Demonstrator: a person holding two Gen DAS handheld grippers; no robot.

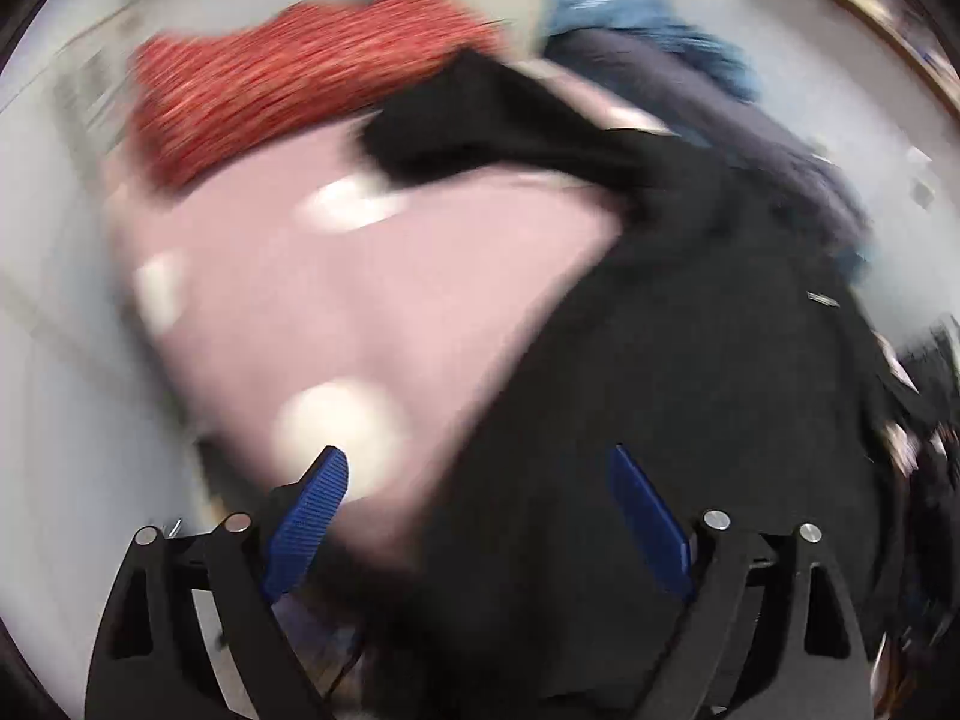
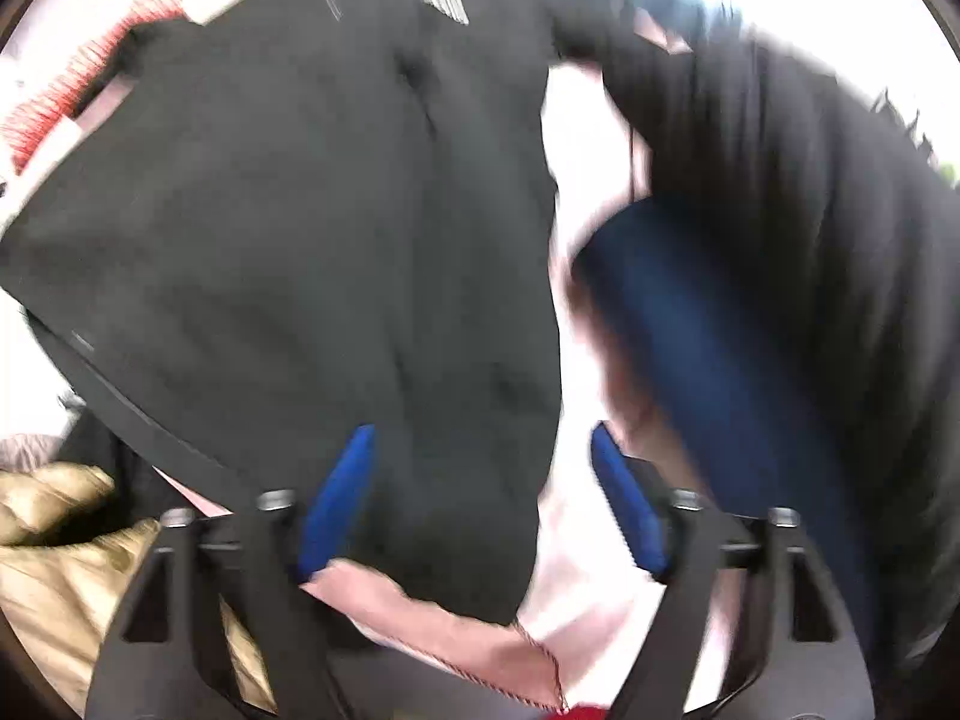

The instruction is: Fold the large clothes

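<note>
Risk of a spoiled fold: black garment (image 1: 690, 360) lies loose over the pink bedding (image 1: 336, 276); left gripper (image 1: 480, 480) and right gripper (image 2: 483, 462) gape empty, so cloth may slump.

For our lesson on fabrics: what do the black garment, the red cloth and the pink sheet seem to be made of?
Black garment: matte woven cloth, probably cotton or polyester; soft creases.
Red cloth: looks knitted; streaky ribbed texture, though blurred.
Pink sheet: smooth thin fabric with white dots; fibre unclear.
</note>
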